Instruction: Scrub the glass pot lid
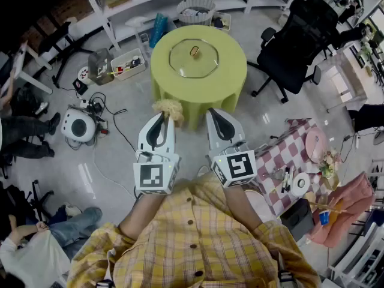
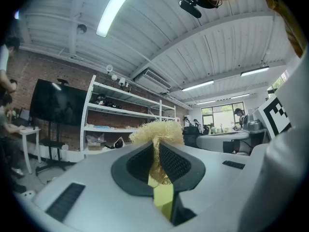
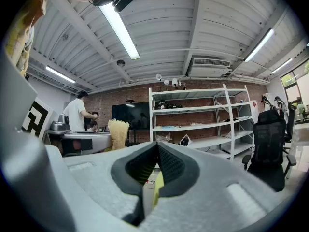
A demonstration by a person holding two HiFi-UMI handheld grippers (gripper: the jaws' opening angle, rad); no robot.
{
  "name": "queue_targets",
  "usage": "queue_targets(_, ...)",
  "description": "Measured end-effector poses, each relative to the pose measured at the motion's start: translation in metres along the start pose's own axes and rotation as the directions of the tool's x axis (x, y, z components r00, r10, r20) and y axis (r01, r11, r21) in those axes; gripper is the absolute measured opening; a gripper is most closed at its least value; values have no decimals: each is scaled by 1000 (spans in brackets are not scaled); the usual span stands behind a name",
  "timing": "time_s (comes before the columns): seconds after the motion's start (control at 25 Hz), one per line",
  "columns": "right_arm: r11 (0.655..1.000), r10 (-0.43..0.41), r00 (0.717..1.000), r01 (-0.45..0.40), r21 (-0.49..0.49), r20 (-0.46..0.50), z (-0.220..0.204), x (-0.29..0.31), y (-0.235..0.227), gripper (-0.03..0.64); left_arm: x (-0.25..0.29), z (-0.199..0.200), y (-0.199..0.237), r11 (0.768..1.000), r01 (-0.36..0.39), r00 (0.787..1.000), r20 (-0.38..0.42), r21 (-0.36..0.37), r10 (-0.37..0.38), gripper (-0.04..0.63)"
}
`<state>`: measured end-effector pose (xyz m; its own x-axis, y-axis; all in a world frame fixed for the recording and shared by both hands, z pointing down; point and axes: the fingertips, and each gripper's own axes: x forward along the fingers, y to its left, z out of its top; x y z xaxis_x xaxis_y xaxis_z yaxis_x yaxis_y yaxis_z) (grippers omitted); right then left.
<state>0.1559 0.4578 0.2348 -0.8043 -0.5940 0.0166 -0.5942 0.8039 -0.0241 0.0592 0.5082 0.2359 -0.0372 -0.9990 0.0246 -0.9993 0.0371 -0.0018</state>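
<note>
Yellow plaid shirt (image 1: 192, 245) sits lowest. Left gripper (image 1: 164, 117) clenches a fibrous scrubber (image 1: 168, 107); right gripper (image 1: 213, 114) is pinched closed, empty. Ahead, the glass lid (image 1: 193, 57) lies on a green table (image 1: 231, 83): press flat, steady its rim.

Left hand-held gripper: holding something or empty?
Holding. Left hand-held gripper is shut on the scrubber; its yellow tuft sticks out past the jaws.
</note>
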Motion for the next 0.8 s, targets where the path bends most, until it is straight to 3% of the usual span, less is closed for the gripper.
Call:
queue_targets(0.28, 1000, 6, 1000, -7, 24, 24, 3, -13, -24, -3, 13, -5, -25, 1000, 13, 1000, 5, 16, -13, 41)
queue_targets(0.8, 998, 31, 999, -32, 56, 27, -9, -43, -94, -3, 46, -12, -87, 998, -32, 999, -27, 49, 33, 41)
